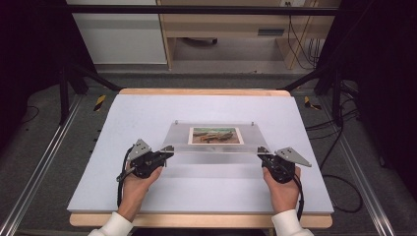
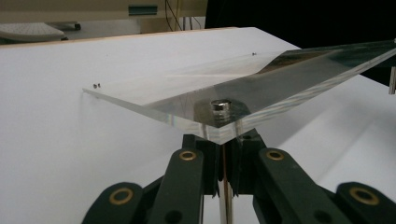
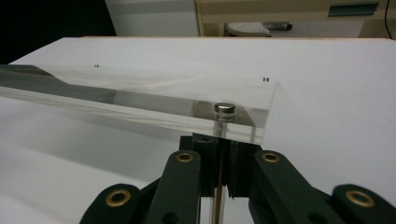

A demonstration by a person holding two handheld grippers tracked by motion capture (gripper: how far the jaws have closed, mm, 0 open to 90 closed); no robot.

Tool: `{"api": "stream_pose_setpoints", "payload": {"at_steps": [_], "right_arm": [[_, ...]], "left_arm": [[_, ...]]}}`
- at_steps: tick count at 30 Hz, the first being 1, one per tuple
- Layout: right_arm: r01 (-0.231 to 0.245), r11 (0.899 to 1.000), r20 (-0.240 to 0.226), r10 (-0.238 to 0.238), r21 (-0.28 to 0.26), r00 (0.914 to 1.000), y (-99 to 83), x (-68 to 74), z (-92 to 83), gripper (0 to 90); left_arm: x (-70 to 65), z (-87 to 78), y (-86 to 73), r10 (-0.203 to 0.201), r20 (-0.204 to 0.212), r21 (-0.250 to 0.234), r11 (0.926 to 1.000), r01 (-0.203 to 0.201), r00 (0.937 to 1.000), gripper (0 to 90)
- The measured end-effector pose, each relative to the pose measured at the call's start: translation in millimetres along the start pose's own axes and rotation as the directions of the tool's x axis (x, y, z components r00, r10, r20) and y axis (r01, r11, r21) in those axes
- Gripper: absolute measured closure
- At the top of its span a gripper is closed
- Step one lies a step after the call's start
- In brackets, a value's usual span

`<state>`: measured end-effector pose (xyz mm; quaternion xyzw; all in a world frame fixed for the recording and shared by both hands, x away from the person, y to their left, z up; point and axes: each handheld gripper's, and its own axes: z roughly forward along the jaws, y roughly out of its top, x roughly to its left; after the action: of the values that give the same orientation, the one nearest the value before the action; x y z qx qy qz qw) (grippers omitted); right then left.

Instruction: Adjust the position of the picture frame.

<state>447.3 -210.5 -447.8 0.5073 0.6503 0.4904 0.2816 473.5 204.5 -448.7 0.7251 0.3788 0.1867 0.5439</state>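
High view: clear panel (image 1: 216, 140) with photo (image 1: 216, 135) lifted over white counter (image 1: 147, 191) | left gripper (image 1: 166, 151) jaws clamped on metal post (image 2: 226, 186) under near-left corner | right gripper (image 1: 262, 152) jaws clamped on post (image 3: 219, 186) under near-right corner | far edge low

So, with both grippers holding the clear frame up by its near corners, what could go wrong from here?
1. The left gripper and right gripper pinch only thin metal pins at the corners, so the clear frame may slip or swing.
2. If one hand rises faster, the frame could twist and the photo may shift.
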Motion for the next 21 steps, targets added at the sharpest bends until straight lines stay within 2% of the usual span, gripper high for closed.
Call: {"api": "stream_pose_setpoints", "payload": {"at_steps": [5,10,21], "right_arm": [[-0.012,1.000,-0.013,0.013,0.022,0.9998,-3.8,-0.1,0.0,84.6],[-0.016,0.997,-0.019,0.017,0.077,0.9997,-12.5,-0.4,1.3,84.5],[-0.002,0.991,-0.042,0.008,0.132,0.9991,-19.0,1.4,10.0,84.1]], "left_arm": [[-3.1,-0.5,-2.9,0.015,-0.023,0.052,0.9986,-0.014,0.9996,83.0],[-4.0,1.1,-8.5,0.023,-0.028,0.111,0.9936,-0.020,0.9993,83.6],[0.6,3.5,-15.9,0.039,-0.055,0.156,0.9874,-0.030,0.9977,83.7]]}}
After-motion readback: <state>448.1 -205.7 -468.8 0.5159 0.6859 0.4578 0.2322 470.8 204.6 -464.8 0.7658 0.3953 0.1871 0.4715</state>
